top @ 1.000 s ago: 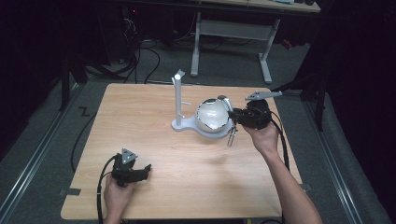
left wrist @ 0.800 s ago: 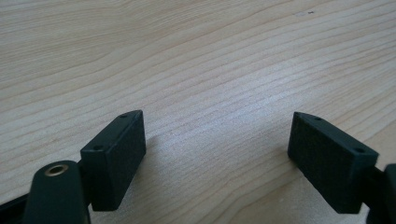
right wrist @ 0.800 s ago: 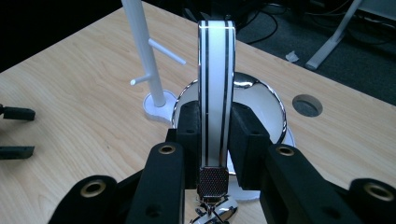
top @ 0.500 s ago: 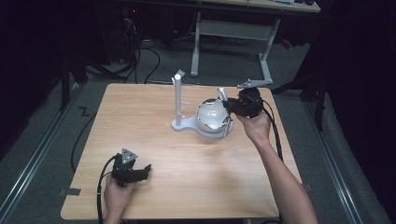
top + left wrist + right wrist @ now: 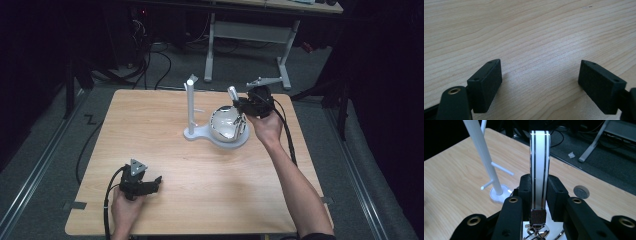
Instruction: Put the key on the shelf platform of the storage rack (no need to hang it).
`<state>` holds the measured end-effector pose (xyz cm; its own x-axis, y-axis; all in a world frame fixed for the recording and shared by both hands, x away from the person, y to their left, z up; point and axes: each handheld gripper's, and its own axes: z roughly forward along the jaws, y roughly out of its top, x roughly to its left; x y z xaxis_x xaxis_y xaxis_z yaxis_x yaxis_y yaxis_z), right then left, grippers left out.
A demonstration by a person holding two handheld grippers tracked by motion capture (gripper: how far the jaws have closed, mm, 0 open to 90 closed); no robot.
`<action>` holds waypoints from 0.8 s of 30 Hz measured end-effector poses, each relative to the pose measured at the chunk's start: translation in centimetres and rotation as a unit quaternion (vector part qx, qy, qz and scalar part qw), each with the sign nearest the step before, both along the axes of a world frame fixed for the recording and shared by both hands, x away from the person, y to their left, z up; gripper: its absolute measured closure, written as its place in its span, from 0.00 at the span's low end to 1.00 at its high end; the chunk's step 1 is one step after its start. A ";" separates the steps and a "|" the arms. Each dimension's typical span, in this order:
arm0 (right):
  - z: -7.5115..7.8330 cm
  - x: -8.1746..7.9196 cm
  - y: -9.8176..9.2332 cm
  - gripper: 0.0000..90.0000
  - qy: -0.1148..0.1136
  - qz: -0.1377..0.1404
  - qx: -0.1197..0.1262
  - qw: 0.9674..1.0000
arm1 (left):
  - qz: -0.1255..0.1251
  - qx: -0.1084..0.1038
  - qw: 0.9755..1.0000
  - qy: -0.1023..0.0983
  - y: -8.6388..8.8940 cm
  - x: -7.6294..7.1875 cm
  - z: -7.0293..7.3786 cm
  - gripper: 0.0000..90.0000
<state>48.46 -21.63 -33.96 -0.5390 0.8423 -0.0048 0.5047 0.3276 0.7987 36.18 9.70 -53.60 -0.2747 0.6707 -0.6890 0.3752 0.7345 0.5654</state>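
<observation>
Right tool (image 5: 539,192): its jaws were closed firmly on the striped handle (image 5: 539,165), low on it, just above the mesh collar.
Striped handle: it stood nearly upright, just right of the stand (image 5: 190,100) as the high view showed it.
Round chrome head (image 5: 227,125): it sat on the stand's base, below the handle.
Left tool (image 5: 540,82): its jaws were wide apart with nothing between them. It rested on the worktop (image 5: 150,130), well apart from the stand on the person's side.
Doing it well: the step looked like a lift towards the stand's pegs. The grip was best kept square so the handle would not swing. The head had to clear the base before moving across to the post.
Change from a second earlier: the right tool had moved closer to the stand's post and a little higher. The handle stood more upright. The head and the left tool lay as before.
</observation>
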 end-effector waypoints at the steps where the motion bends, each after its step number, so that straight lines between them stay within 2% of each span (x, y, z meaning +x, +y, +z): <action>1: 0.0 0.1 0.1 0.84 -0.002 -0.001 0.003 1.000 | 0.000 0.000 1.000 0.000 0.0 0.0 0.0 0.22; 3: 0.0 0.5 0.2 0.84 -0.001 -0.004 0.001 1.000 | 0.008 -0.009 1.000 0.005 -0.1 0.0 0.1 0.22; 11: 0.0 1.2 0.8 0.84 -0.006 -0.008 0.001 1.000 | 0.007 -0.008 1.000 0.005 -0.1 0.0 0.1 0.22; 18: -0.7 1.9 1.2 0.84 -0.006 -0.013 -0.002 1.000 | 0.007 -0.010 1.000 0.006 -0.1 0.0 0.1 0.22; 20: -1.1 2.0 1.3 0.84 -0.004 -0.013 -0.004 1.000 | 0.008 -0.007 1.000 0.005 -0.1 0.0 0.1 0.22; 21: -1.2 2.0 1.3 0.84 -0.003 -0.014 -0.005 1.000 | -0.001 0.002 1.000 0.000 0.0 0.0 0.0 0.22; 24: -1.8 2.1 1.2 0.84 0.000 -0.013 -0.005 1.000 | 0.005 -0.005 1.000 0.002 -0.1 0.0 0.0 0.22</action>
<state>50.57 -20.45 -35.71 -0.5161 0.8564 -0.0143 0.5129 0.3224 0.7956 36.19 9.63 -53.56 -0.2844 0.6617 -0.6937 0.3707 0.7432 0.5570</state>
